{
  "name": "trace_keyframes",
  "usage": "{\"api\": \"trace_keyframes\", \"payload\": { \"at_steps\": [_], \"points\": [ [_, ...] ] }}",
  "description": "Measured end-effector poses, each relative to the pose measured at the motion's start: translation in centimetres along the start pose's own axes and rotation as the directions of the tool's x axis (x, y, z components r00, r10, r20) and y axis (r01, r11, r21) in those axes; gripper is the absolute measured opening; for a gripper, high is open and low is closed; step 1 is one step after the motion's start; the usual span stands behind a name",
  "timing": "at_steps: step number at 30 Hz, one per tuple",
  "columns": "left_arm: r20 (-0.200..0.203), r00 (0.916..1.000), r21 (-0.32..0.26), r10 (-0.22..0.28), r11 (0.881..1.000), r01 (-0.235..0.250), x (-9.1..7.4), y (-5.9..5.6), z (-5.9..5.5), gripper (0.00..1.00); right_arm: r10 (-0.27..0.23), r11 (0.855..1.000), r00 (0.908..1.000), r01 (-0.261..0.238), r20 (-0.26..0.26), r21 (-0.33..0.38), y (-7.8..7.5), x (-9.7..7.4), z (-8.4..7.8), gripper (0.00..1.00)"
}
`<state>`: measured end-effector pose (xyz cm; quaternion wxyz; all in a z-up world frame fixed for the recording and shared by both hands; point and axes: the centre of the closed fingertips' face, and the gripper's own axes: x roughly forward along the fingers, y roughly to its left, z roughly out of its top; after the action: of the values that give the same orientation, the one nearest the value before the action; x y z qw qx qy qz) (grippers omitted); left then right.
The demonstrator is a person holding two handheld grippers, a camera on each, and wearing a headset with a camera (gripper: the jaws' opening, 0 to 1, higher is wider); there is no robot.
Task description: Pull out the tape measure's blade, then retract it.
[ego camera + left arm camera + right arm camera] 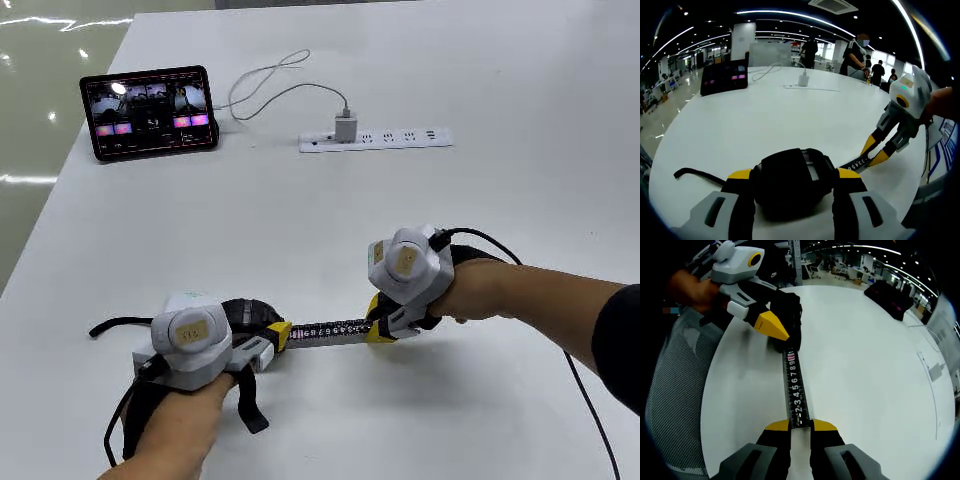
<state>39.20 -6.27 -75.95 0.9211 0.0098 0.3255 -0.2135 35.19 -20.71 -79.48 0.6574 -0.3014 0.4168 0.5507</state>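
The left gripper (272, 338) clamped the black tape measure (792, 187); the right gripper (801, 426) pinched its short extended blade (793, 385), apparently at the tip, over the white table (300, 200).

Gripping with left tongs (278, 335), pinching shut with right tongs (380, 325); held low, aimed tip to tip, apart.

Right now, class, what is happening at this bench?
A person works two handheld grippers at a white table. The left gripper clamps the black tape measure; the right gripper pinches the tip of its blade. A short stretch of blade is drawn out between them.
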Motion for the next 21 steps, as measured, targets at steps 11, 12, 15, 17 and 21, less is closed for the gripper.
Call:
{"api": "trace_keyframes", "payload": {
  "at_steps": [11, 12, 15, 17, 21],
  "points": [
    [0.000, 1.0000, 0.000, 0.001, 1.000, -0.001, 0.03, 0.00, 0.01, 0.57, 0.003, 1.000, 1.0000, -0.003, 0.005, -0.014, 0.07, 0.23, 0.43, 0.10],
    [0.001, 1.0000, 0.000, 0.001, 1.000, -0.001, 0.03, -0.01, 0.02, 0.57, 0.004, 1.000, 1.0000, -0.004, 0.006, -0.017, 0.09, 0.25, 0.47, 0.10],
    [0.002, 1.0000, 0.000, 0.001, 1.000, -0.001, 0.02, 0.00, 0.02, 0.57, 0.006, 1.000, 1.0000, -0.006, 0.008, -0.007, 0.04, 0.32, 0.60, 0.10],
    [0.001, 1.0000, -0.001, 0.001, 1.000, -0.001, 0.02, -0.01, 0.04, 0.57, 0.005, 1.000, 1.0000, -0.005, 0.007, -0.005, 0.04, 0.36, 0.69, 0.10],
    [0.000, 1.0000, -0.001, 0.000, 1.000, 0.000, 0.05, -0.03, 0.05, 0.57, 0.006, 1.000, 1.0000, -0.006, 0.006, -0.010, 0.10, 0.44, 0.86, 0.10]
  ]
}}
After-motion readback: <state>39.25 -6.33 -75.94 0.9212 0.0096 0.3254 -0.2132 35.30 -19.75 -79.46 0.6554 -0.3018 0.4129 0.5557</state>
